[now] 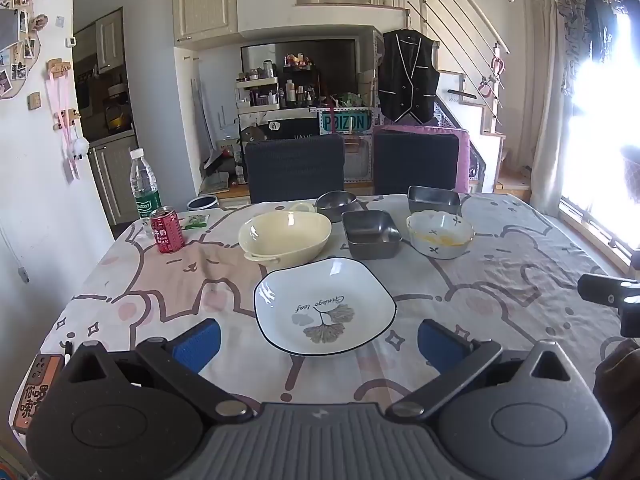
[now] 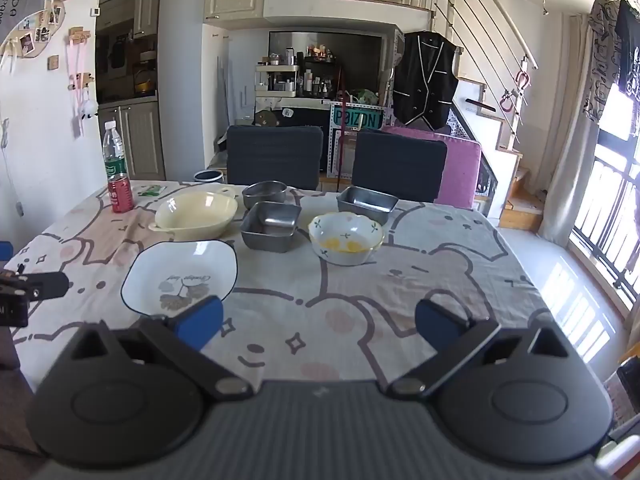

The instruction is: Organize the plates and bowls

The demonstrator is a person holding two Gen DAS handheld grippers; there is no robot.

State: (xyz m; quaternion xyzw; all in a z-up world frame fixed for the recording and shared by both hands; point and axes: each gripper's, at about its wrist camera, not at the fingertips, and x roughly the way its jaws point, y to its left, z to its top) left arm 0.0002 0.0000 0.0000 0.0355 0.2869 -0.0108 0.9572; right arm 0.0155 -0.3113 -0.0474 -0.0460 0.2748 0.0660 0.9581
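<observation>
Trouble, judged from the layout, lies mostly in crowding. The cream handled dish [image 1: 285, 236] sits just beside the white leaf plate [image 1: 325, 305], and the near square steel tray [image 1: 372, 234] is close by, so lifting one carelessly could knock a neighbour. The plate's glazed rim looks slippery for the pads, and the flowered bowl [image 1: 440, 234] holds yellow residue that could spill if tipped. The red can [image 1: 167, 230] and water bottle [image 1: 143, 184] at the bench's [image 1: 520, 280] left edge could topple if swept.

Counted left to right: one cream dish, one leaf plate, one round steel bowl [image 1: 336, 202], two square steel trays, the farther one [image 1: 434, 199] behind the flowered bowl, one flowered bowl.

Both the left tongs [image 1: 319, 338] and right tongs [image 2: 319, 320] stand wide apart and empty, hovering over the near bench edge.
</observation>
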